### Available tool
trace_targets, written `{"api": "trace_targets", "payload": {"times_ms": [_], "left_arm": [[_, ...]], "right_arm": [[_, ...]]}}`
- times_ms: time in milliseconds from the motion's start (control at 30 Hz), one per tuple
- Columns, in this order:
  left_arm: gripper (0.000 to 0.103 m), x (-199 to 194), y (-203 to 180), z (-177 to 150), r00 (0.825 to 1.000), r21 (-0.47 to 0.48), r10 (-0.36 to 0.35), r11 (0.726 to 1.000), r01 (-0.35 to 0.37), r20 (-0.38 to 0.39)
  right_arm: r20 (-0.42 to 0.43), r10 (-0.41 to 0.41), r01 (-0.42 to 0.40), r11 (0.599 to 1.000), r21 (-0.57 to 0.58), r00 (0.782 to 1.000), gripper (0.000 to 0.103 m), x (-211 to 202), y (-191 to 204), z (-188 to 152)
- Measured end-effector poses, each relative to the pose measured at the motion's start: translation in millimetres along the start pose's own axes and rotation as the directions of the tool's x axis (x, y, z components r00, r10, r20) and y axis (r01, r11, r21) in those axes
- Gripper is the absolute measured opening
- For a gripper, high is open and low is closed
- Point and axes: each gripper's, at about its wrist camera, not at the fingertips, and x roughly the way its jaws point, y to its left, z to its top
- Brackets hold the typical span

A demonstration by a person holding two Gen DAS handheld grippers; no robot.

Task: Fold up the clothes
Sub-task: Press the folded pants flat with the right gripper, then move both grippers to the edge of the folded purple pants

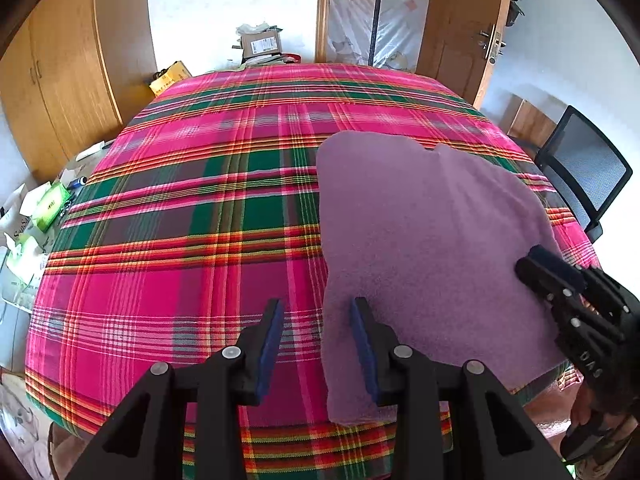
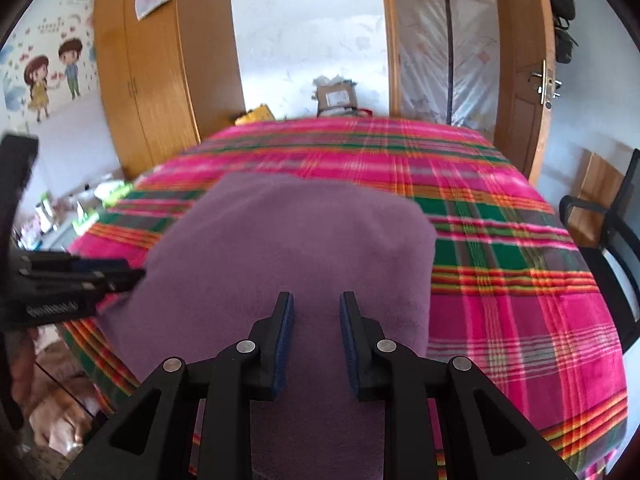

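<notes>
While both pairs of tongs hang over the near edge of the bed, a purple towel point(image 1: 424, 240) lies folded flat on the plaid bedspread point(image 1: 192, 208), toward the bed's near right corner as the left wrist view shows it. Its cloth is thick and fuzzy, with a soft matte nap, rounded corners and a plump doubled edge along its left side; a shallow crease runs across its far end. Its near edge droops slightly over the side of the bed.

Woven in bright pink, green, dark brown and thin orange and yellow stripes, the bedspread is stretched smooth and nearly flat.

Made of hard black plastic with round silver pins at the joints, the left tongs point(image 1: 318, 340) carry flat blue foam pads. Their jaws stand apart with nothing between them: one finger is over the bedspread, the other over the left edge of the towel.

Built the same way, the right tongs point(image 2: 316, 340) hover above the near middle of the towel, jaws parted and empty, gripping nothing. Whether either pair touches the cloth cannot be told.

Behind the bed stand a smooth wooden wardrobe point(image 1: 64, 72) and an open wooden door point(image 1: 464, 32); a black mesh chair point(image 1: 584, 168) sits at the right.
</notes>
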Motion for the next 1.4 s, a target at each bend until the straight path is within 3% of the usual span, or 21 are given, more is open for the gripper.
{"api": "trace_targets", "payload": {"times_ms": [800,1033,1233,1400], "left_arm": [[0.040,3.7,6.1,-3.7,1.000,-0.031,-0.025,0.999,0.025,0.007],[0.040,2.6,6.0,-5.5,0.999,-0.034,-0.028,0.999,0.029,0.017],[0.042,3.4,12.2,-3.9,0.998,-0.061,-0.058,0.996,0.058,0.006],[0.042,7.7,31.0,0.7,0.985,-0.156,-0.173,0.974,0.167,-0.027]], "right_arm": [[0.036,-0.024,0.025,1.000,-0.017,0.999,0.025,-2.6,3.2,-13.8],[0.054,-0.065,0.068,0.996,-0.054,0.996,0.025,0.0,7.5,-16.9],[0.056,-0.055,0.057,0.998,-0.034,0.997,0.025,1.2,3.2,-17.4],[0.036,-0.032,0.033,0.999,-0.014,0.999,0.026,1.0,0.3,-13.5]]}}
